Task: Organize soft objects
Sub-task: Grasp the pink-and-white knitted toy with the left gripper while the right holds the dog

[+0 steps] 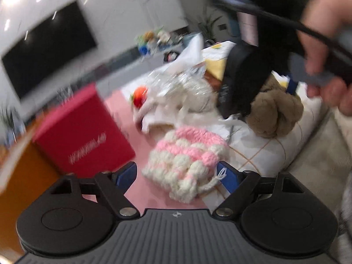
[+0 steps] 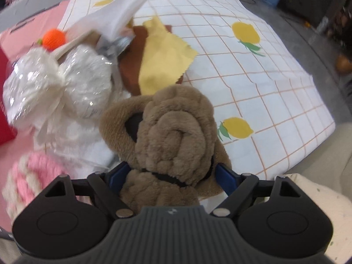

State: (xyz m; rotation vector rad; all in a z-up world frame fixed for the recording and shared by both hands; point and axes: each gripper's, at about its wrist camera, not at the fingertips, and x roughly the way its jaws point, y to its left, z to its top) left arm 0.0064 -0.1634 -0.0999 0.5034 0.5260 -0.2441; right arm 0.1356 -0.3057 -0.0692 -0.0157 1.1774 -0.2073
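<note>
A pink and cream knitted hat (image 1: 187, 160) lies on the pink surface between the blue pads of my left gripper (image 1: 178, 177), whose jaws stand wide around its near edge. My right gripper (image 2: 173, 173) has its pads against the sides of a brown fluffy plush piece (image 2: 173, 136); the same plush shows in the left wrist view (image 1: 275, 110) under the right gripper's black body (image 1: 242, 81). A white yarn bundle in clear wrap (image 2: 57, 83) and an orange knitted ball (image 2: 54, 38) lie to the left.
A red box (image 1: 81, 134) stands left of the hat. A lemon-print checked cloth (image 2: 253, 70) covers the table. Yellow (image 2: 162, 59) and brown (image 2: 132, 66) cloths lie behind the plush. A black screen (image 1: 46, 48) hangs on the far wall.
</note>
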